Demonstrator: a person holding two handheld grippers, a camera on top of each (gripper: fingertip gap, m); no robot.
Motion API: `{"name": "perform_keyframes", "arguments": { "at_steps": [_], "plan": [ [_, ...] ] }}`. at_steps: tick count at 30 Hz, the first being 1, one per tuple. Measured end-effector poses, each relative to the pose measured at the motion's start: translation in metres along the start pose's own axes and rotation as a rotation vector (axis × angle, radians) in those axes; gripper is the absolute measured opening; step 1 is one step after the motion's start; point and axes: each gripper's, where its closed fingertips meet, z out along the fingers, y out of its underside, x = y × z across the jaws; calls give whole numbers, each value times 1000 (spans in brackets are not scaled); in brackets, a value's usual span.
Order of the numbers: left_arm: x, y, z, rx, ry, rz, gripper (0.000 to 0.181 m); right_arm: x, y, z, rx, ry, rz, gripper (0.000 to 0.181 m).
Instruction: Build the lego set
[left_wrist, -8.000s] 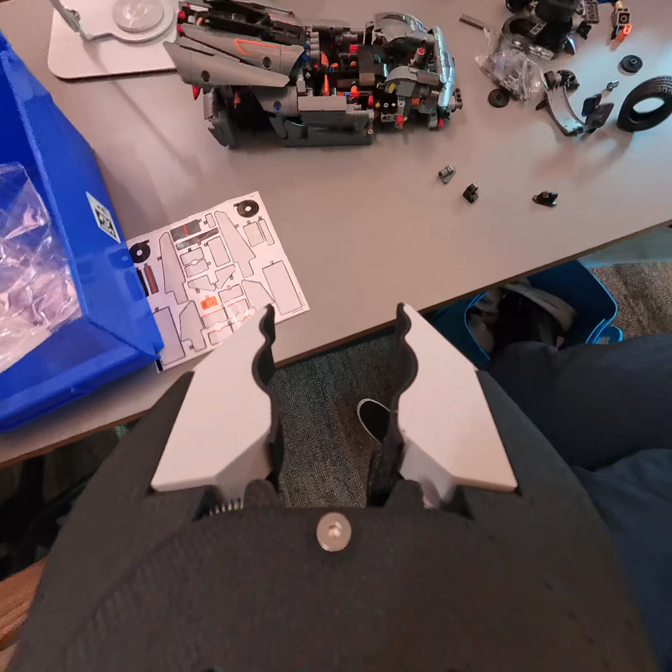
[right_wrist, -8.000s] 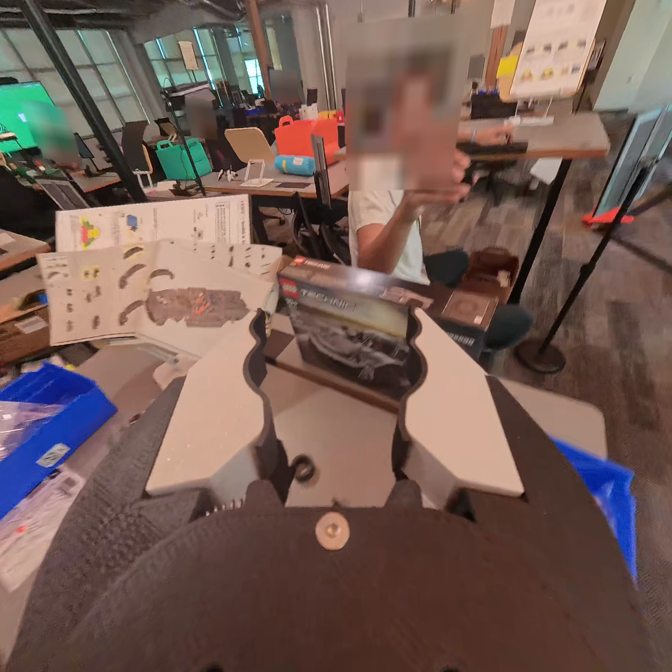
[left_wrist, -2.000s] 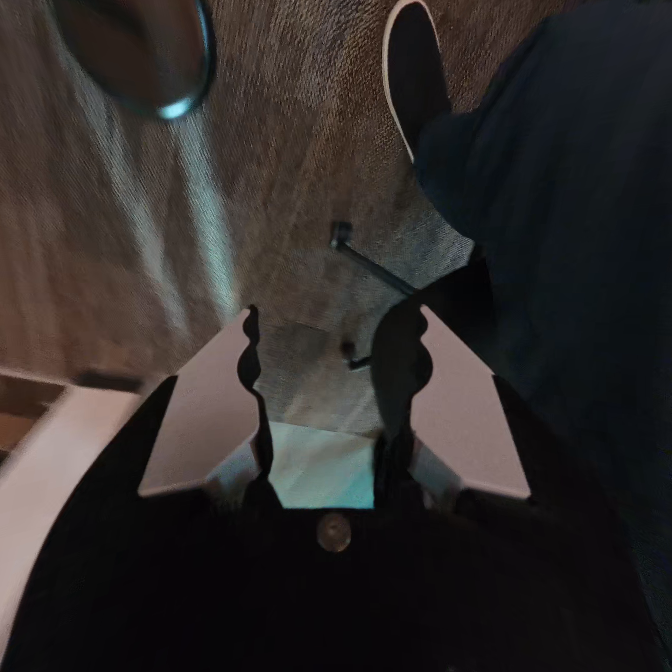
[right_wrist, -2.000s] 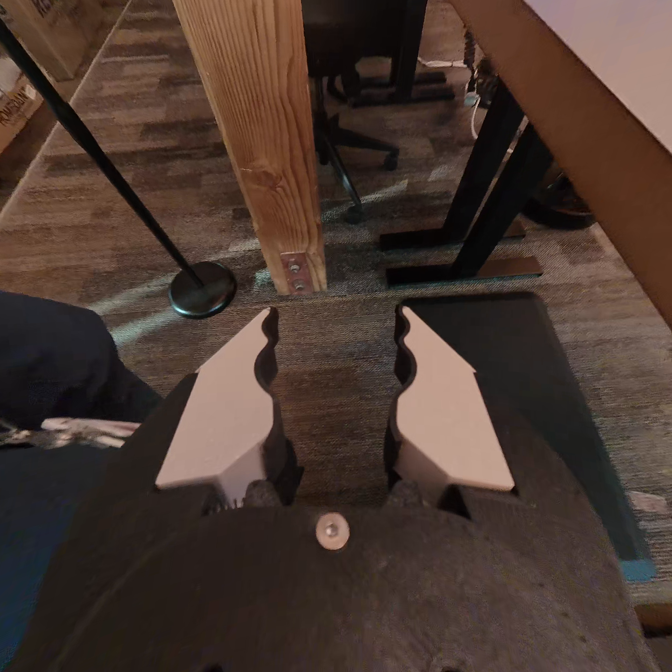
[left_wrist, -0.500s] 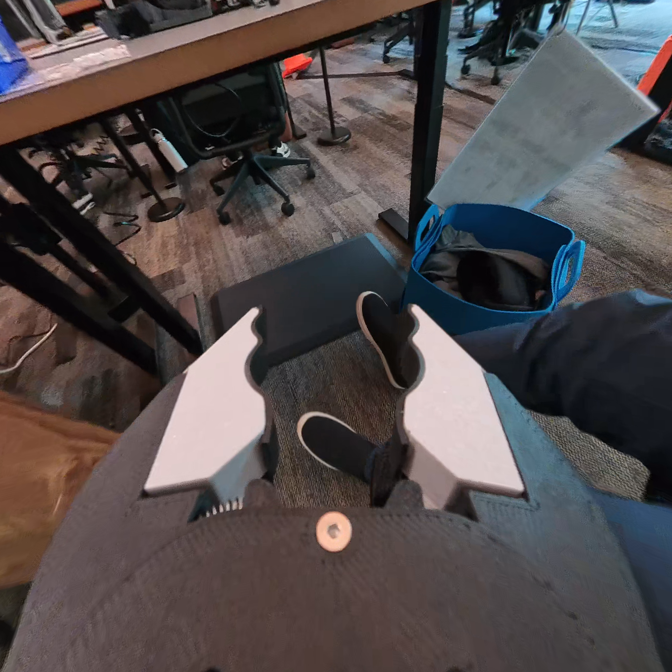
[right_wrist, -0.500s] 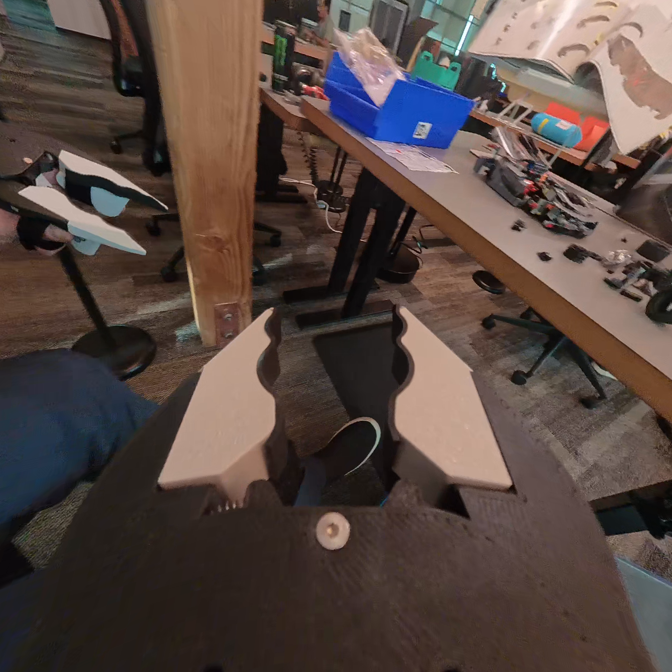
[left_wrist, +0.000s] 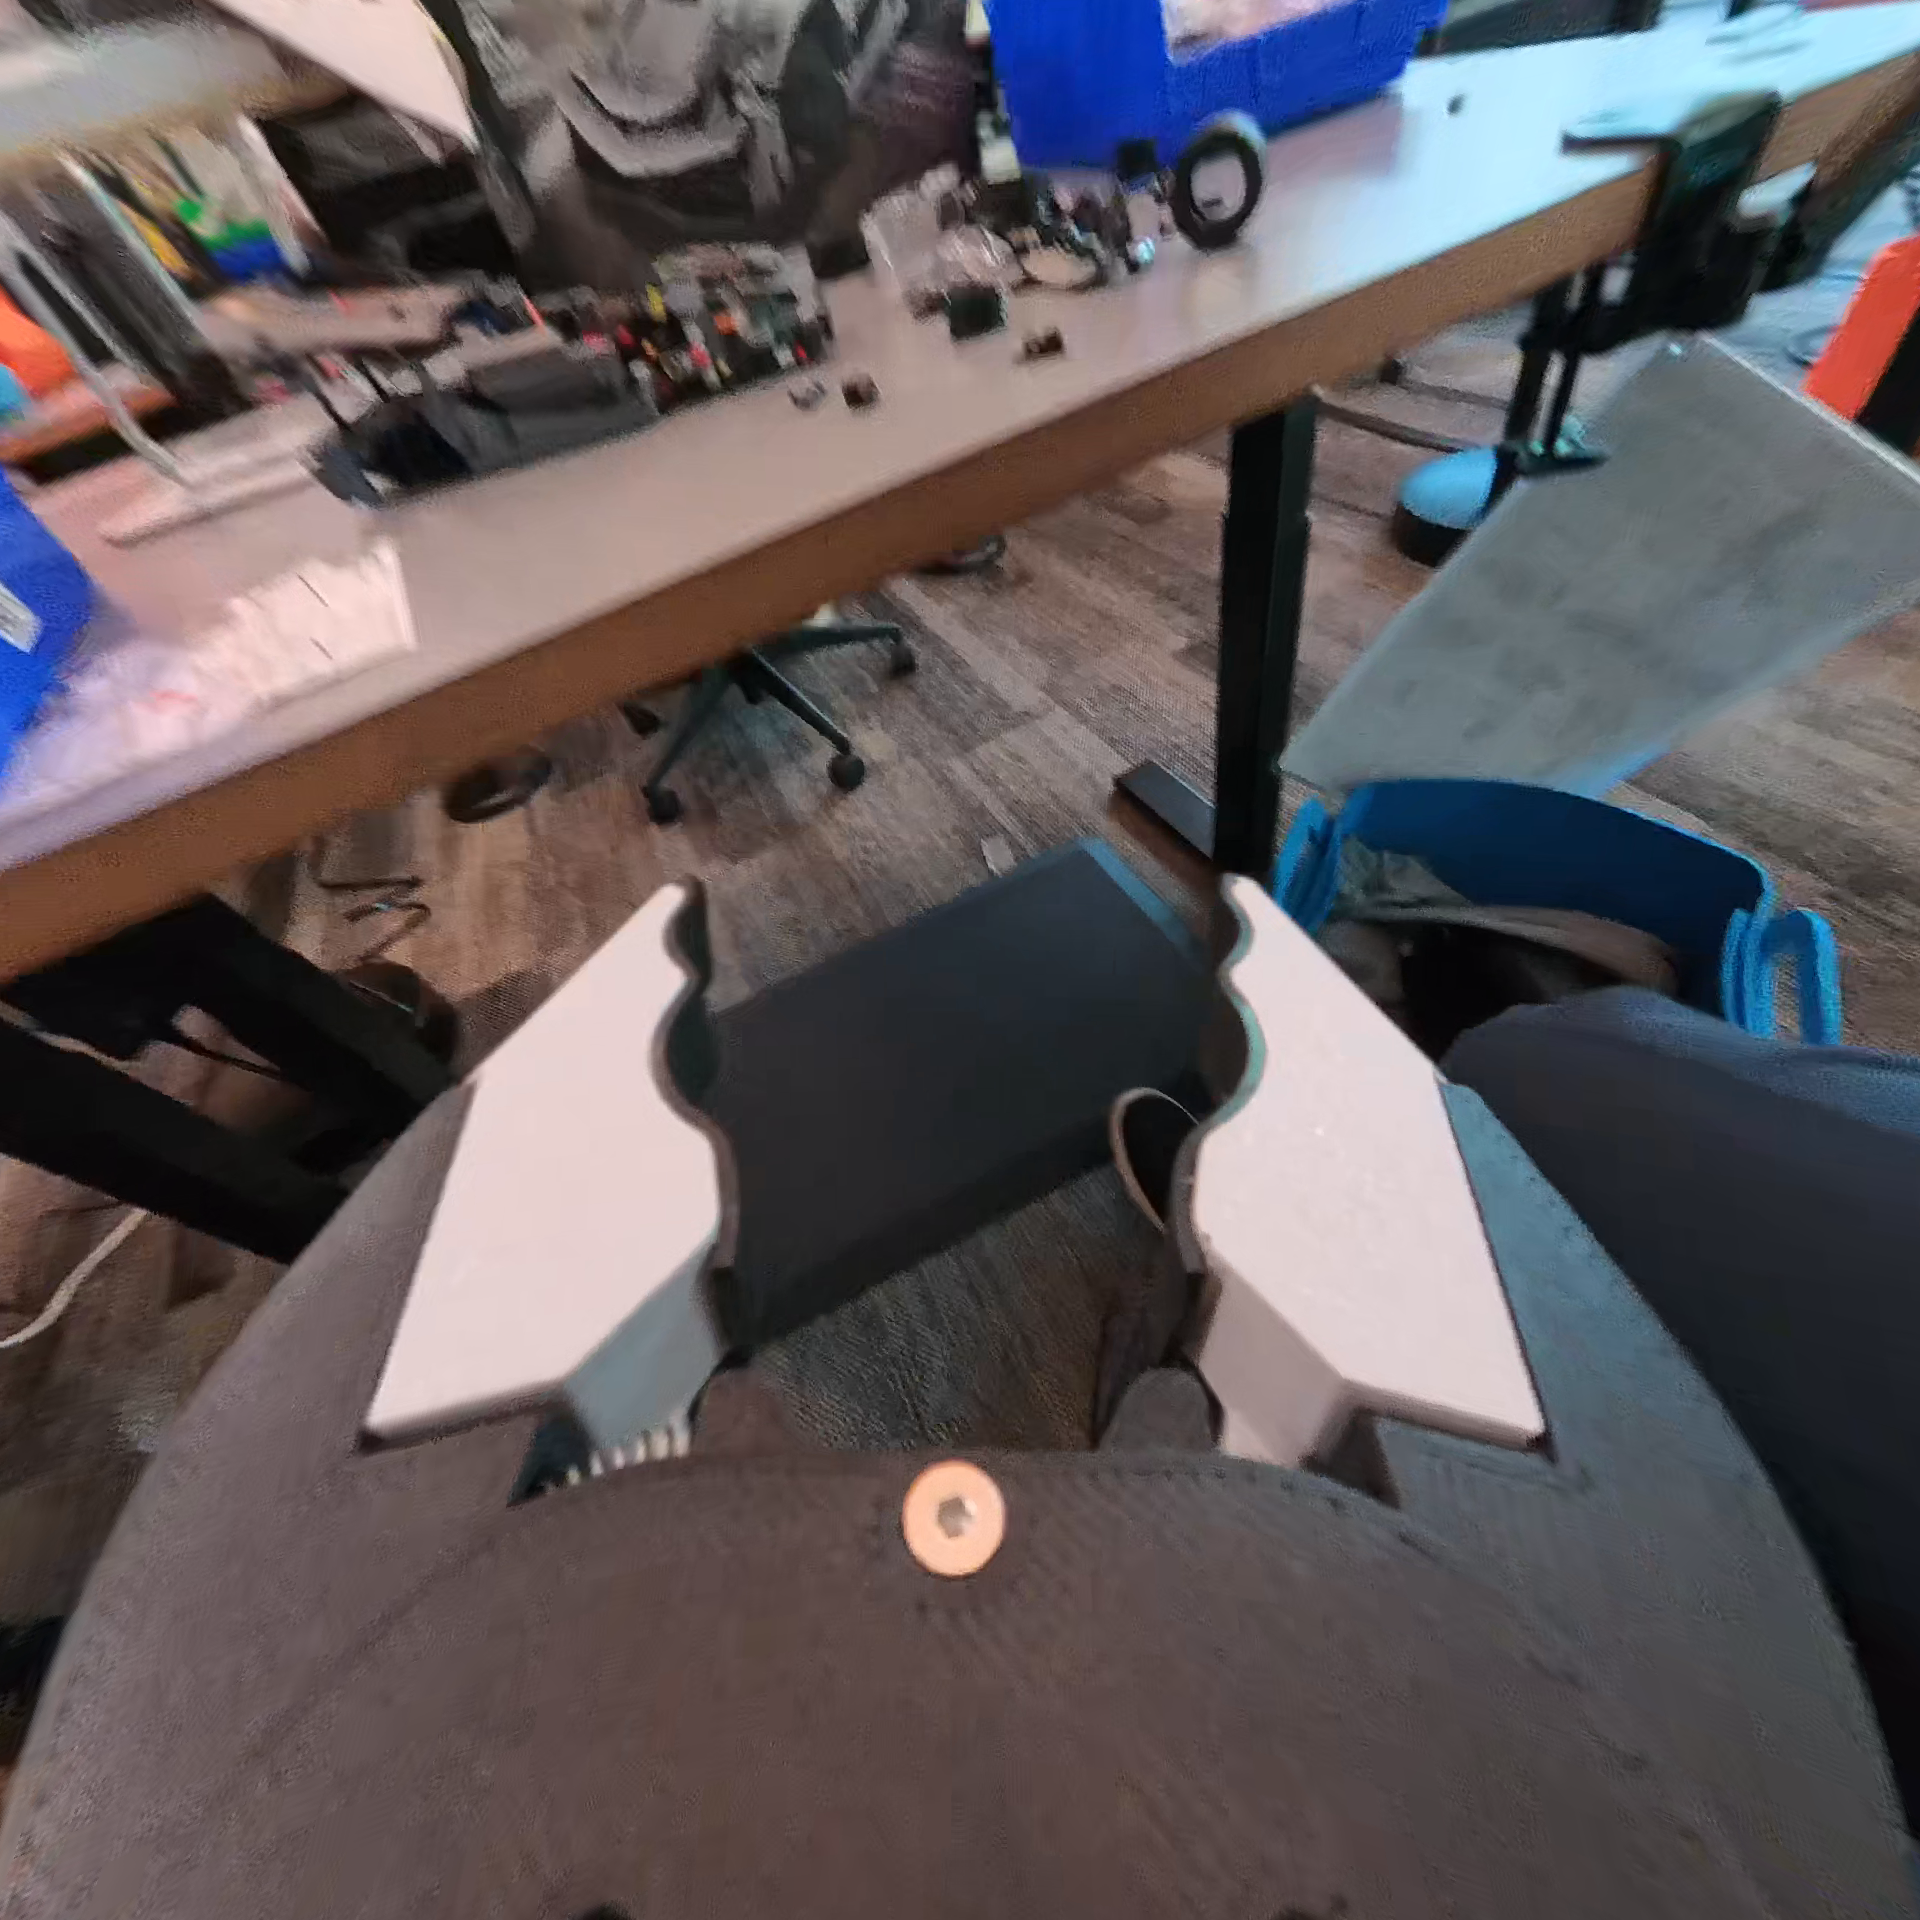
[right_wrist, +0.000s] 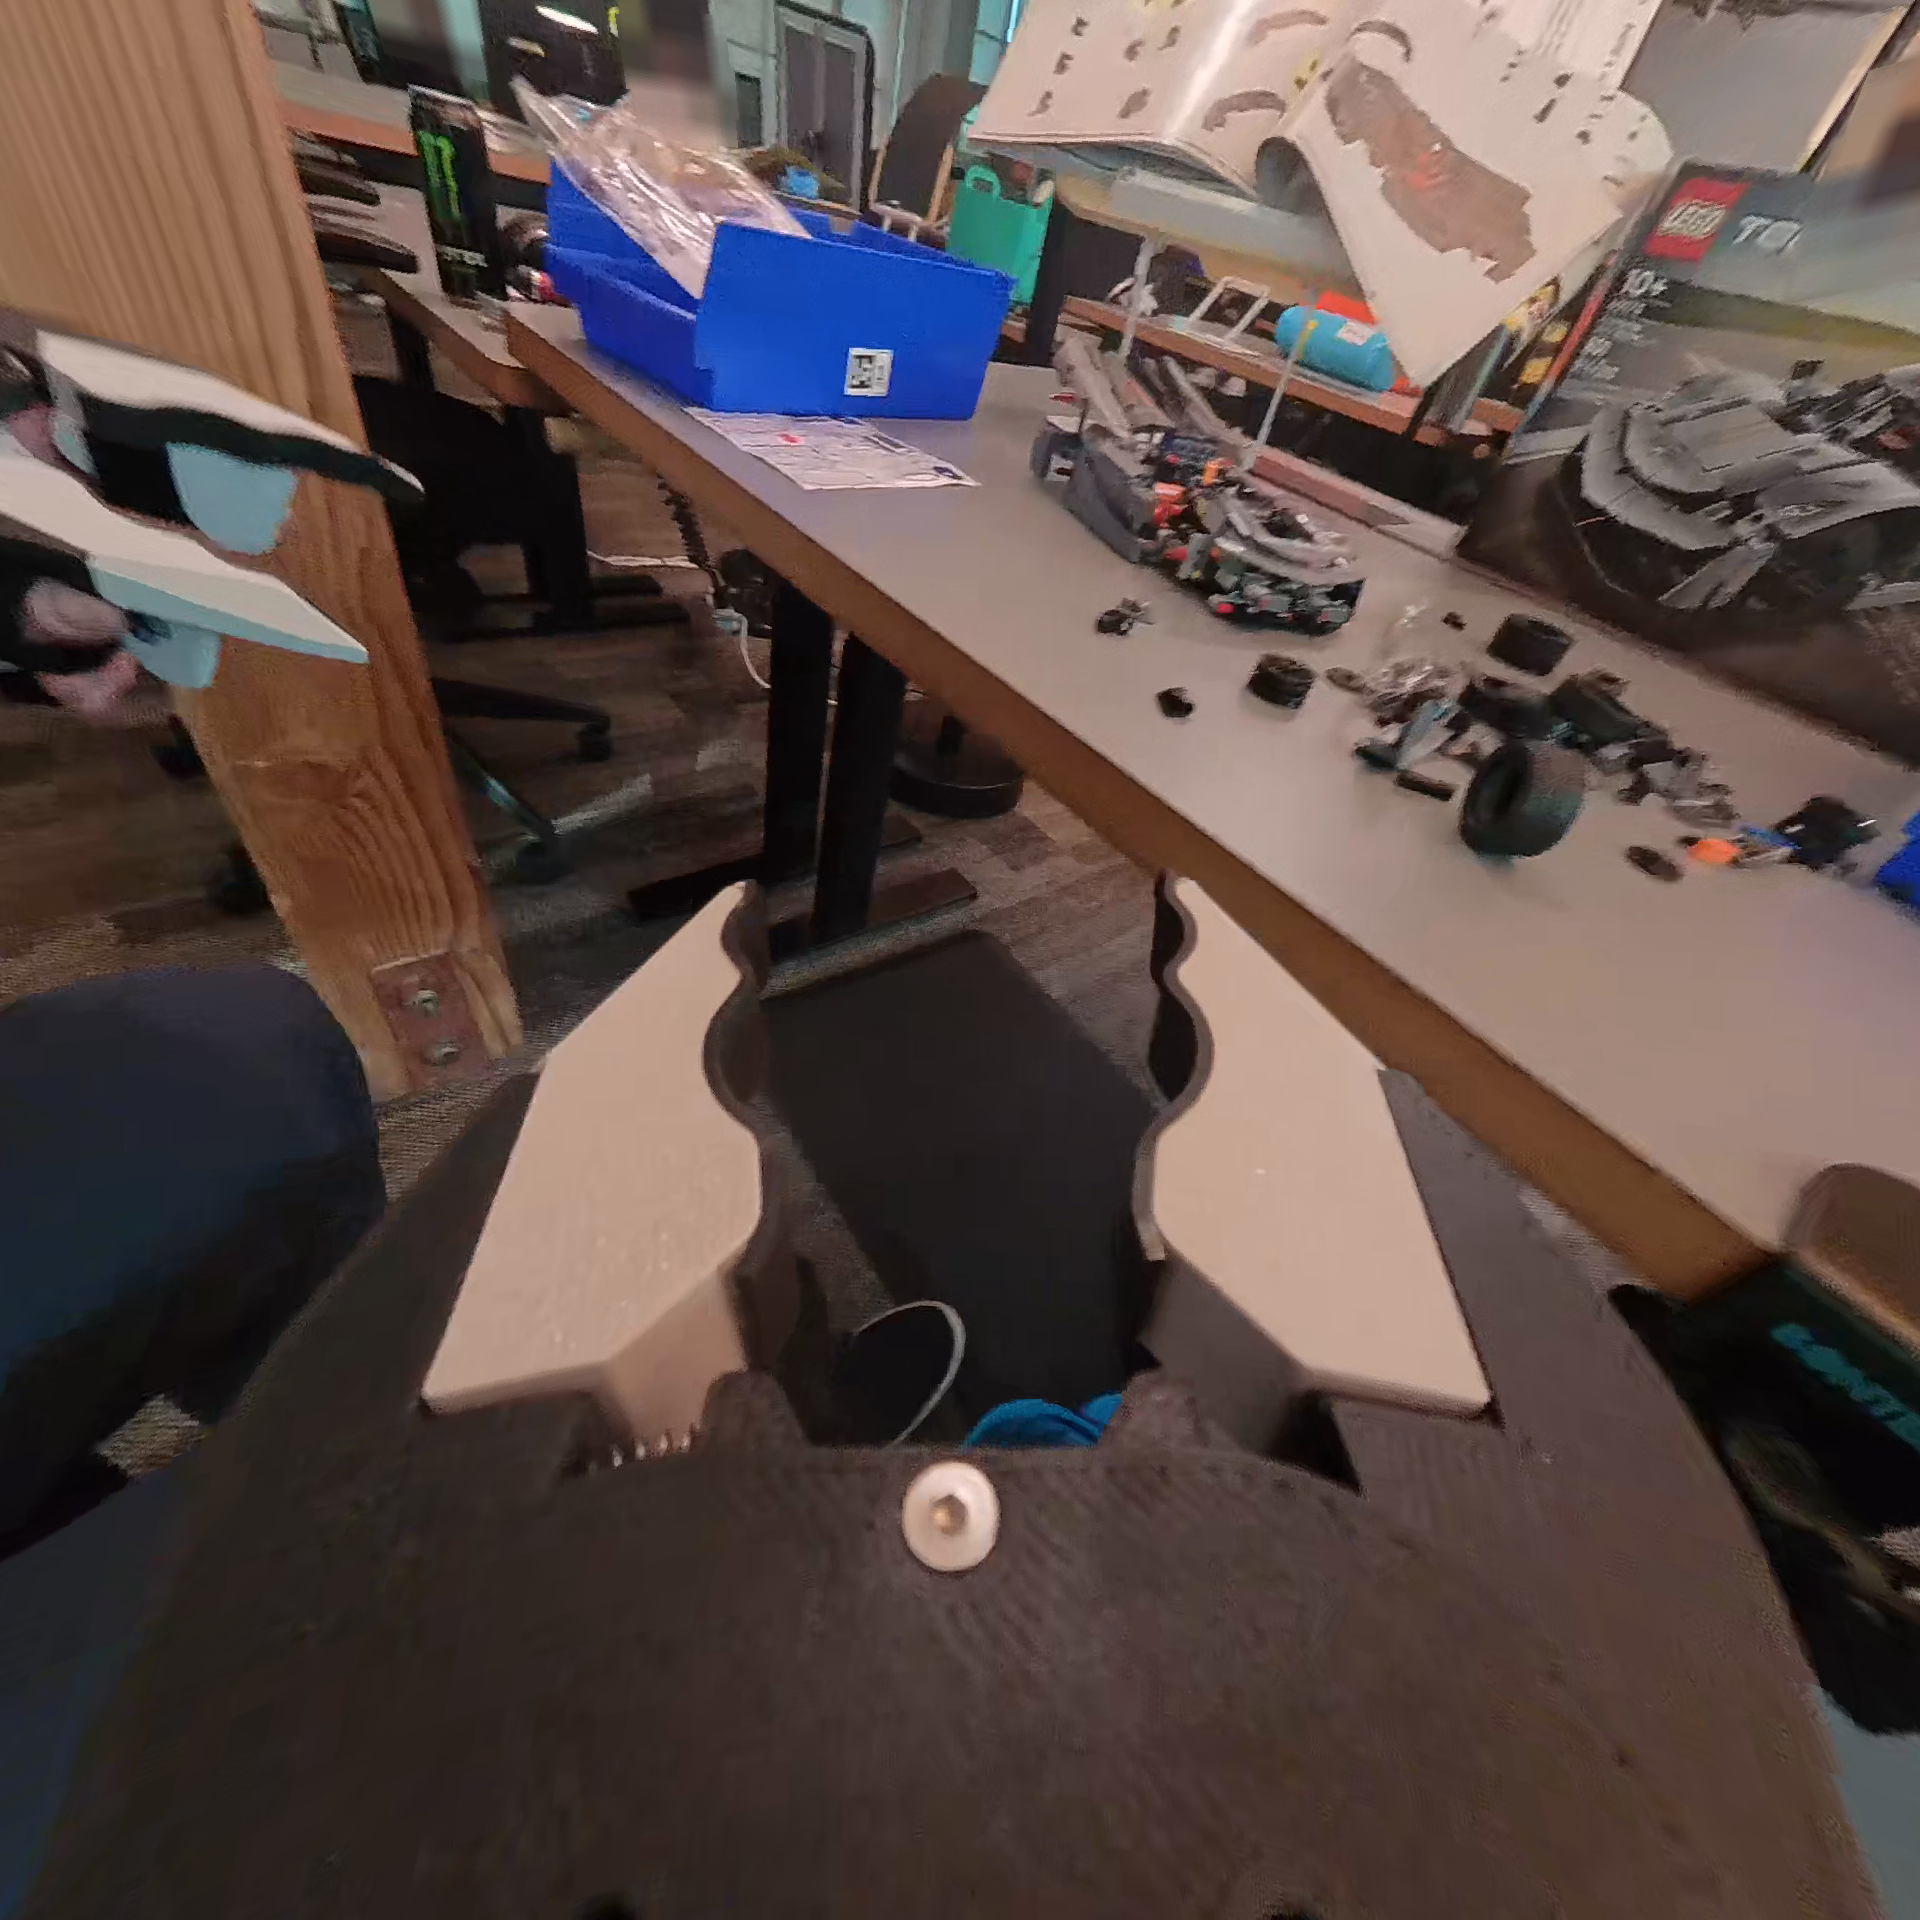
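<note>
Status: build partly done; the grey-and-black lego car chassis with red and orange pins (right_wrist: 1195, 520) sits half assembled on the grey flat surface (right_wrist: 1558, 987), body panels seemingly not all on.
Loose parts remain: a black rubber tyre (right_wrist: 1522, 800) lies near small dark pieces scattered beside the chassis; another black tyre (left_wrist: 1218, 185) is unfitted; wheels still to mount, I judge.
A blue plastic bin holding clear bags (right_wrist: 790, 301) stands at the far end.
Left gripper (left_wrist: 961, 904): fingers released, empty, held below the surface edge.
Right gripper (right_wrist: 956, 904): fingers spread, holding nothing, likewise over the floor; neither is near the parts.
</note>
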Motion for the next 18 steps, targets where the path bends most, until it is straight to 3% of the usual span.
{"name": "perform_keyframes", "arguments": {
  "at_steps": [6,10,13,18],
  "plan": [
    [-31,-65,19,56,-142,72,123,47,-42,20,23,112,-71,98],
    [-74,-71,48,-49,-254,53,144,79,-62,57,6,199,-108,102],
    [-111,-74,57,-64,-335,72,145,91,-69,87,-12,224,-107,103],
    [-156,-65,100,-68,-315,49,145,121,-64,140,-51,257,-124,105]
  ]
}}
